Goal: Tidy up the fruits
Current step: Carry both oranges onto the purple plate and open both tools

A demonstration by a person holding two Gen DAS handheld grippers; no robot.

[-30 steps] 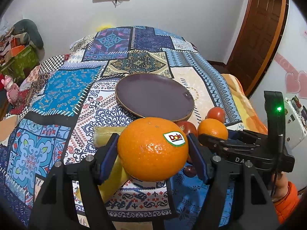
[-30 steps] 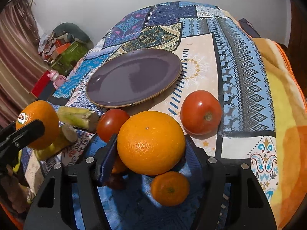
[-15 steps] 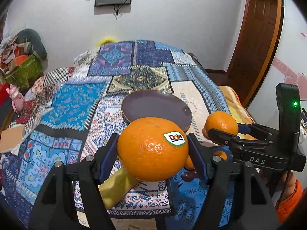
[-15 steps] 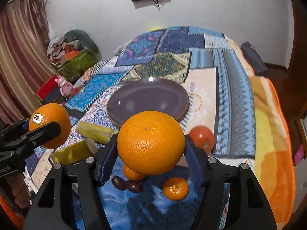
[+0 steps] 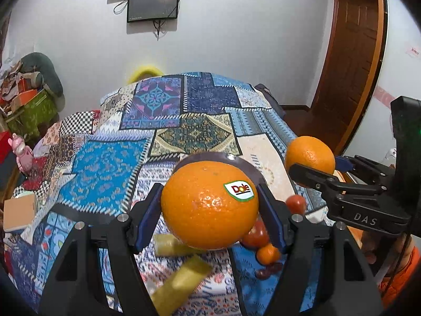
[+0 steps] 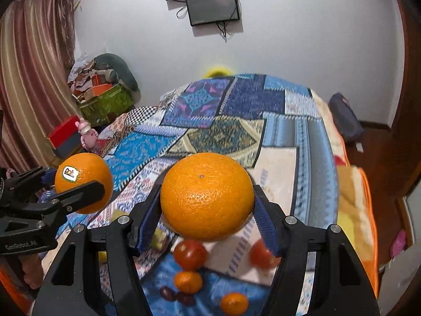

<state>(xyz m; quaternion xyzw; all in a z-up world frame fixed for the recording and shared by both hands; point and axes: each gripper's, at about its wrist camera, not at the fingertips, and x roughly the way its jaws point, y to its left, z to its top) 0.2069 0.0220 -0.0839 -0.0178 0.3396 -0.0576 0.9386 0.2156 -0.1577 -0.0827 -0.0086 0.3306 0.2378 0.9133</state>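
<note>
Two oranges: each one is clamped in its own gripper, both lifted clear above the patchwork bedspread (image 5: 110, 163).
Left gripper (image 5: 209, 212): its blue pads press on either side of the stickered orange (image 5: 209, 205), which carries a Dole label on its upper right.
Right gripper (image 6: 206, 212): clenched on the plain orange (image 6: 206, 196), a small dark dot showing near the top of the fruit.
Plate (image 5: 247, 167): dark purple, lying on the bedspread, mostly hidden behind the stickered orange in the left wrist view.
Fruit below: two tomatoes (image 6: 190, 254), two small tangerines (image 6: 188, 281) and some dark, date-like pieces (image 6: 168, 293) rest on the cloth under the right gripper.
Yellow-green stalk pieces (image 5: 181, 279): two blurred lengths lie on the cloth beneath the left gripper.
Person: an orange sleeve (image 5: 400, 279) shows behind the right gripper.
</note>
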